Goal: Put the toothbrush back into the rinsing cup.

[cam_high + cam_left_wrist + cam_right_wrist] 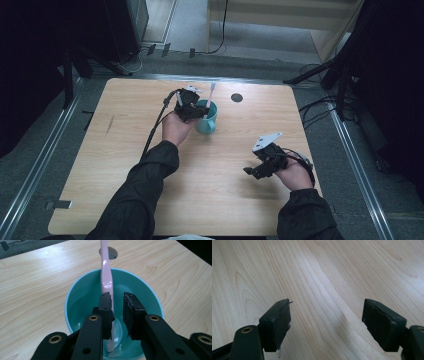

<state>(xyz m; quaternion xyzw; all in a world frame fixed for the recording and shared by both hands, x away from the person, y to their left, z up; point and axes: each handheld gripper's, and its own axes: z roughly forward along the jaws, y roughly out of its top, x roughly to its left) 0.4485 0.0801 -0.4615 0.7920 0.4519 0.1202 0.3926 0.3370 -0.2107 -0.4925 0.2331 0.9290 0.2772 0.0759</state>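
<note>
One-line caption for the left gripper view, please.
Left gripper poised over a teal cup, its jaws slightly apart beside the pink toothbrush standing in it.

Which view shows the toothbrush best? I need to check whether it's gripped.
The left gripper view: the pink toothbrush stands in the teal cup, touching one jaw, a gap to the other. The high view shows it small, leaning out.

Teal mug [209, 119] standing upright on the wooden table's far middle, handle toward the near right, open mouth up, pale pink toothbrush [107, 277] standing tilted inside it, lower end on the bottom, shaft leaning on the far rim.
</note>
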